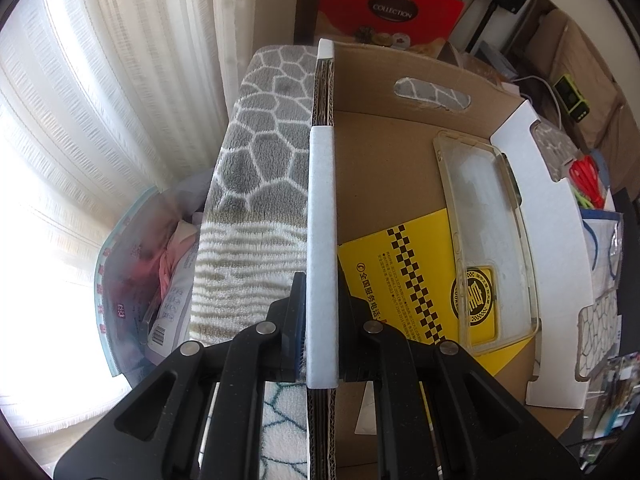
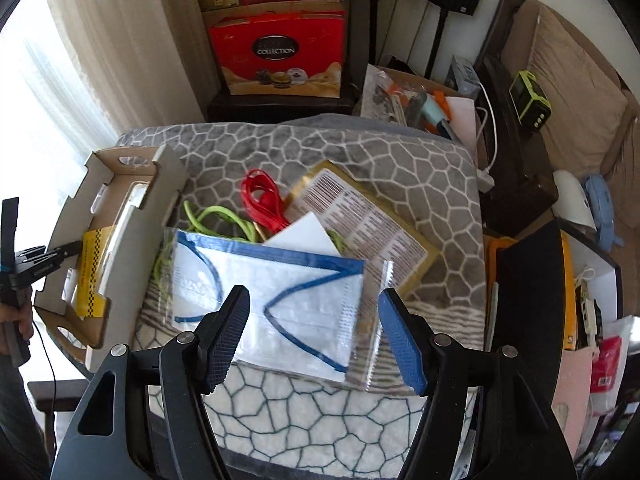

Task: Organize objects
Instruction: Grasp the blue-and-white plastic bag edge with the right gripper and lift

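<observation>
While left hand-held gripper (image 1: 322, 320) clamps box wall (image 1: 322, 216), right (image 2: 314, 336) gapes.

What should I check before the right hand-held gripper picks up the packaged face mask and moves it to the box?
1. Left hand-held gripper clamped on the brown cardboard box wall: ok.
2. Right hand-held gripper open, fingers either side of the clear-wrapped white and blue face mask: ok.
3. Mask free of other items: not ok, it overlaps the green cord and white card.
4. Room in box beside the clear phone case and yellow card: ok.
5. Wrapper grip security: cannot tell.
</observation>
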The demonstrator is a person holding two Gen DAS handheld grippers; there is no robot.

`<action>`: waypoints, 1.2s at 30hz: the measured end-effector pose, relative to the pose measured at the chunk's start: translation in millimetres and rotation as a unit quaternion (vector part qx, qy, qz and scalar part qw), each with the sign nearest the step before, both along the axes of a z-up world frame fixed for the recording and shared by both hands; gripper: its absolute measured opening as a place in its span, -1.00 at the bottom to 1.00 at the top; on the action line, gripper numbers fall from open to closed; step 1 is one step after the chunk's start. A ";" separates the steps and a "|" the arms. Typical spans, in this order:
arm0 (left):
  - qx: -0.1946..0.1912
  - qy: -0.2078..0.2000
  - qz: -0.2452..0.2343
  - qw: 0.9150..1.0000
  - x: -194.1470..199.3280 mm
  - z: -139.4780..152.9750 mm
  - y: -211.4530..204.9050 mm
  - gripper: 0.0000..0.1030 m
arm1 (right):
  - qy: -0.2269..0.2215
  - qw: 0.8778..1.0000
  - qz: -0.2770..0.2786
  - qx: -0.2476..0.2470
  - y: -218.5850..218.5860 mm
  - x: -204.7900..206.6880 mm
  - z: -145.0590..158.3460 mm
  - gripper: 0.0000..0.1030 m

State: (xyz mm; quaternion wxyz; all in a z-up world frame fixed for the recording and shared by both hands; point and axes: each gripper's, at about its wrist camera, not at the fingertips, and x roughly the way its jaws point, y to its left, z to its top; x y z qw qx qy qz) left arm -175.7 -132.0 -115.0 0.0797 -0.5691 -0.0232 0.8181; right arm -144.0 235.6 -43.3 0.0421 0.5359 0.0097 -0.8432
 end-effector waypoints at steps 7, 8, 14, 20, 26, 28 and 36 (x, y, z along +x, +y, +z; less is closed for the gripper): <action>-0.001 0.000 -0.001 1.000 0.7 -0.4 0.0 -0.79 | 0.001 1.000 -0.006 -0.028 28.0 12.2 -16.7 0.33; 0.000 0.000 -0.001 1.000 0.7 -0.3 0.1 -0.79 | 0.000 0.999 -0.004 -0.035 30.9 13.4 -19.9 0.33; -0.003 0.000 -0.001 1.000 1.4 -0.2 1.0 -0.79 | -0.015 0.994 -0.004 -0.107 43.8 12.1 -40.1 0.32; -0.003 0.000 -0.001 1.000 1.2 -0.1 1.0 -0.79 | -0.022 0.987 0.004 -0.159 46.7 13.5 -46.8 -0.13; -0.005 0.000 -0.001 1.000 1.0 -0.2 1.8 -0.79 | -0.014 0.976 0.038 -0.214 40.3 23.4 -33.9 -0.39; -0.005 0.000 0.000 1.000 0.8 -0.4 1.7 -0.79 | -0.013 0.971 0.049 -0.232 35.2 24.0 -30.6 -0.39; -0.007 -0.002 0.001 1.000 -1.1 -0.4 1.6 -0.79 | -0.038 0.949 0.067 -0.306 16.3 13.8 -50.7 -0.56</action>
